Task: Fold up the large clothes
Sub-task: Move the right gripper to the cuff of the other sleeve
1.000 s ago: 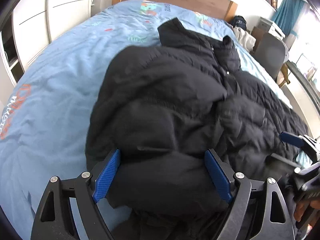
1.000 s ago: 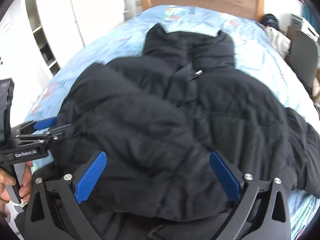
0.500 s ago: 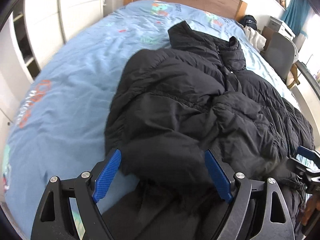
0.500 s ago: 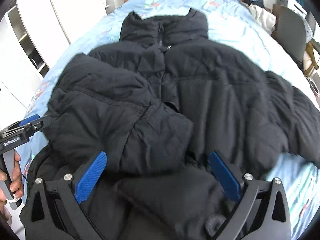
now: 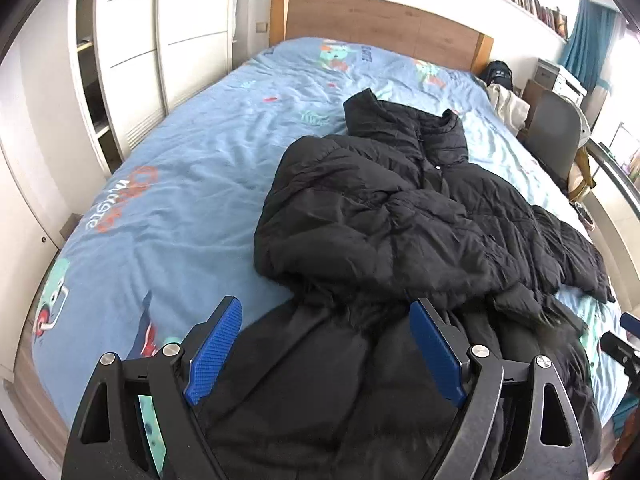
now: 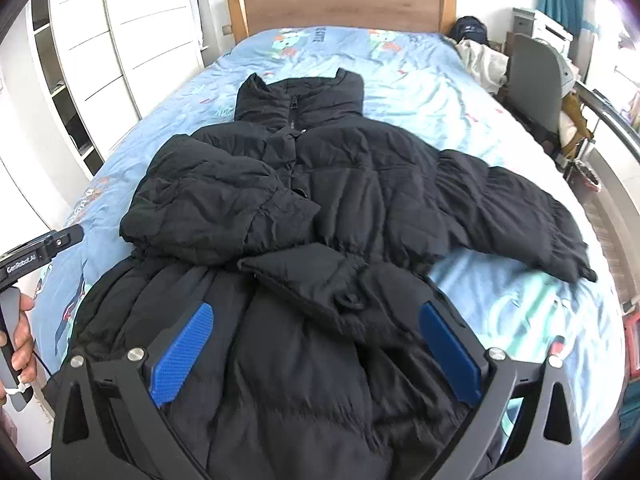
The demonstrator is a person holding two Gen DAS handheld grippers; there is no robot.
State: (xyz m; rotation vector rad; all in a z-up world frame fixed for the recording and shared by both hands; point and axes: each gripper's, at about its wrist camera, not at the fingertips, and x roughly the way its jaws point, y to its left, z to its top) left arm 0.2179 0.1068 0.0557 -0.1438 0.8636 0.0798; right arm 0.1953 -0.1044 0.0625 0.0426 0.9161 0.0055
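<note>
A black puffer jacket [image 6: 360,184] lies face up on the blue bed cover [image 6: 420,92], collar toward the headboard. One sleeve [image 6: 216,204] is folded over the chest, and the other sleeve [image 6: 520,216] stretches out flat to the right. In the left wrist view the jacket [image 5: 380,220] fills the middle and right. My left gripper [image 5: 326,336] hovers open above the jacket's lower hem, nothing between its blue pads. My right gripper [image 6: 316,344] is open too, above the lower front panel. The left gripper [image 6: 40,248] also shows at the right wrist view's left edge, held by a hand [image 6: 20,336].
A wooden headboard [image 6: 340,4] closes the far end of the bed. White wardrobes [image 5: 132,60] line the left side. A grey chair [image 6: 532,80] and a heap of light clothes [image 6: 480,60] stand at the right. Bare blue cover [image 5: 180,184] lies left of the jacket.
Both grippers have drawn back and upward, away from the jacket toward the foot of the bed. The folded sleeve stays lying across the chest. Both stayed open.
</note>
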